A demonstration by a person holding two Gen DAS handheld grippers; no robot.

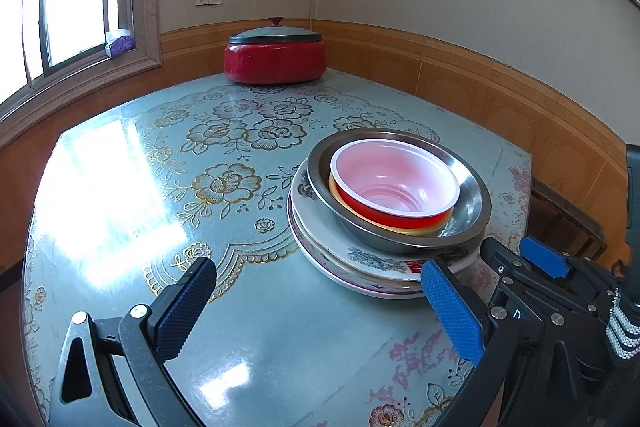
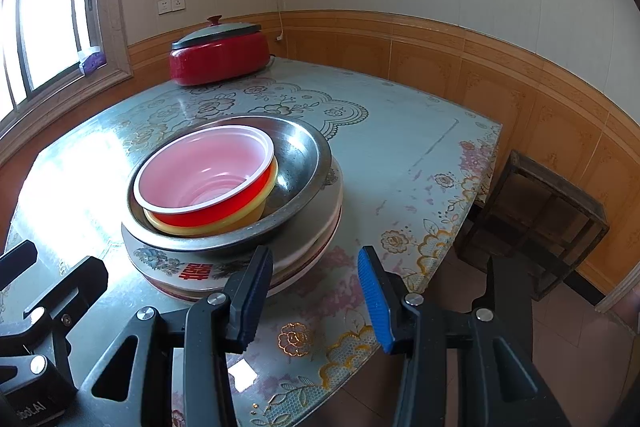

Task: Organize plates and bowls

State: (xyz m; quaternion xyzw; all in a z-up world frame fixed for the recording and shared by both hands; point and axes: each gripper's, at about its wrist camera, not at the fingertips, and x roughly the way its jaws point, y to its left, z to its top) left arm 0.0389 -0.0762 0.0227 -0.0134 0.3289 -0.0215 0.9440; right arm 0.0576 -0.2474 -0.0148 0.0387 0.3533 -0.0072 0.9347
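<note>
Stacked on the bench point(image 1: 260, 347): plates point(image 1: 360, 259), steel bowl point(image 1: 472, 195), red bowl point(image 1: 400, 183) nested inside. Left claw point(image 1: 316, 303) gaping, empty, beside the stack. Right claw point(image 2: 316, 299) parted, empty, near the plates.

A red bowl point(image 2: 208, 183) with a pale pink inside sits upright in a yellow bowl point(image 2: 216, 225), both nested off-centre in a steel bowl point(image 2: 296, 155), which tops a stack of floral plates point(image 2: 176, 267) (one bearing red characters) on the counter point(image 2: 400, 155)
</note>
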